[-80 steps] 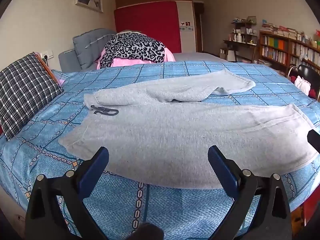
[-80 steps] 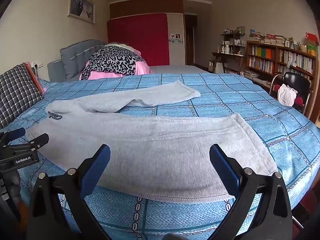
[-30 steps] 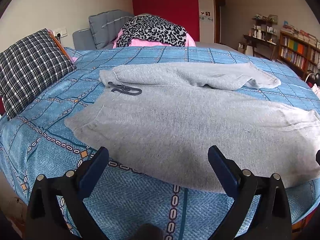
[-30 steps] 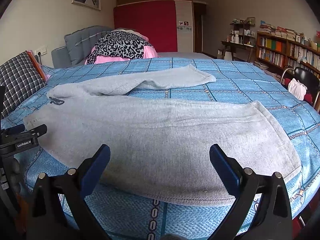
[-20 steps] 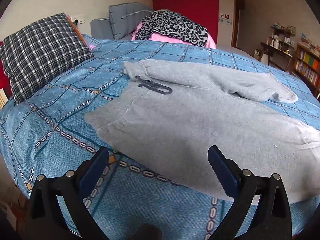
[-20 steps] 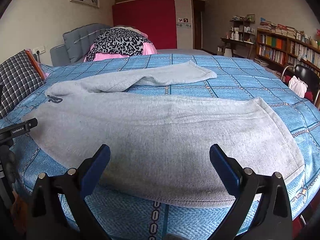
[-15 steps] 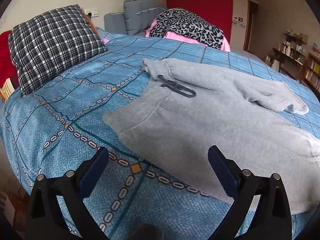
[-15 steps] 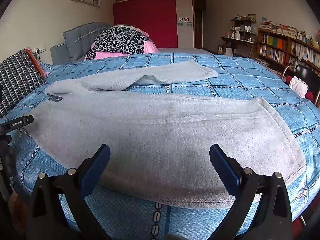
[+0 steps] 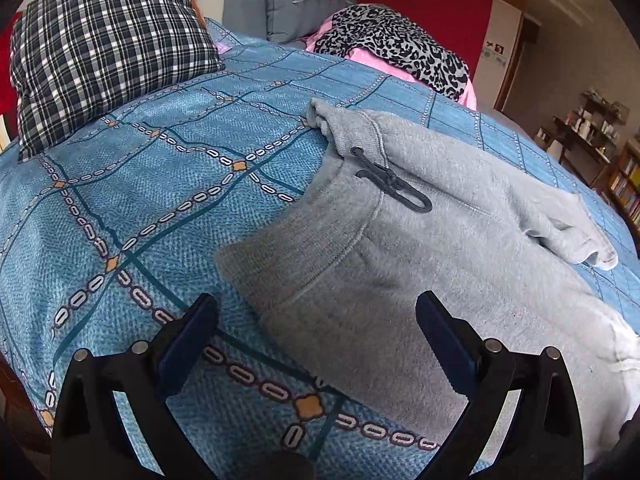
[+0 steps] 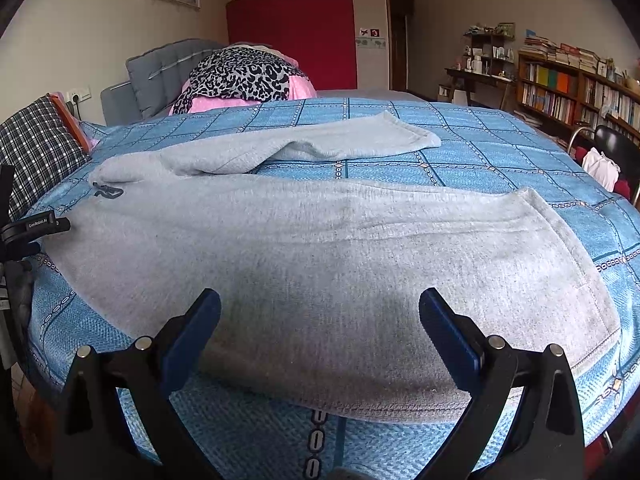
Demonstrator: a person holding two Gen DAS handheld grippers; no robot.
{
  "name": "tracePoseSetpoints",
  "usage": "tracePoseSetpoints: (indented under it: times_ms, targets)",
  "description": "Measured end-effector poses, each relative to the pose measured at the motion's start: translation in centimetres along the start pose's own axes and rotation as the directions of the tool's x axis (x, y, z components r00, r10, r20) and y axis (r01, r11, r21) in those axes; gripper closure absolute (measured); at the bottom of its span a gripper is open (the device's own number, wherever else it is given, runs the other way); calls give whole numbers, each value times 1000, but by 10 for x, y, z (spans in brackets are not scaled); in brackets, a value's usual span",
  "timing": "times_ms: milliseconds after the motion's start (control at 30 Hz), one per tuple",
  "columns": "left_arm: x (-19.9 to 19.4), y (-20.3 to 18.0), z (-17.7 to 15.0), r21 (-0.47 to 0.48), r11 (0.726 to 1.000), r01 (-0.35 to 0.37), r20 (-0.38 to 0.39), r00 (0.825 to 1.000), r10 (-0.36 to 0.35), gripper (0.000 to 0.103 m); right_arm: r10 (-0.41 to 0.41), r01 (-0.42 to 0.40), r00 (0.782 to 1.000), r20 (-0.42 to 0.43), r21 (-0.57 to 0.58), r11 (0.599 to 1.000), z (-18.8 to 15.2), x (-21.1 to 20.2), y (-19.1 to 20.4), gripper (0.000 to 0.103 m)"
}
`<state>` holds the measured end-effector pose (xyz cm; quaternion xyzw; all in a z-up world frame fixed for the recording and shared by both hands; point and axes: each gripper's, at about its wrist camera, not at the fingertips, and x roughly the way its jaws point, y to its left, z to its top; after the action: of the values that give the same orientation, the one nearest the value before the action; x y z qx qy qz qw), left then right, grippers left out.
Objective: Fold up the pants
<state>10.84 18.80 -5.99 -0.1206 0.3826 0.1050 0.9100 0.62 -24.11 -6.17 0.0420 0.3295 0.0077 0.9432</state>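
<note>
A plaid pillow (image 9: 100,52) sits at the left edge of a bed (image 9: 120,200) covered in blue patterned bedding, where grey pants (image 10: 320,248) lie spread sideways, unfolded, waistband and dark drawstring (image 9: 394,188) to the left, one leg near, the other crumpled behind. The left hand-held gripper (image 9: 316,332) hovers wide open at the waistband corner; the right hand-held gripper (image 10: 320,328) hangs equally open over the near leg's edge. Neither holds cloth. Folding appears not yet begun; every fold remains.
</note>
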Motion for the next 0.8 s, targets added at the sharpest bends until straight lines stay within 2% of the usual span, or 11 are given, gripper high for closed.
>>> tracePoseSetpoints:
  times_ms: [100, 233, 400, 533, 667, 800]
  targets:
    - [3, 6, 5, -38, 997, 73, -29, 997, -74, 5, 7, -7, 1000, -4, 1, 1000, -1, 3, -1, 2]
    - [4, 15, 11, -129, 976, 176, -38, 983, -182, 6, 31, -30, 1000, -4, 17, 999, -1, 5, -3, 2]
    - [1, 20, 9, -162, 965, 207, -30, 976, -215, 12, 46, -46, 999, -16, 32, 998, -4, 11, -7, 2]
    - [-3, 25, 8, -187, 960, 208, -35, 975, -218, 31, 62, -61, 998, -33, 50, 997, -7, 18, -8, 2]
    - [-1, 38, 12, -251, 938, 239, -39, 966, -256, 53, 63, -61, 997, -39, 46, 997, -11, 24, -9, 2]
    - [-3, 44, 12, -279, 928, 245, -31, 964, -264, 64, 55, -54, 998, -35, 24, 998, -15, 26, -6, 2]
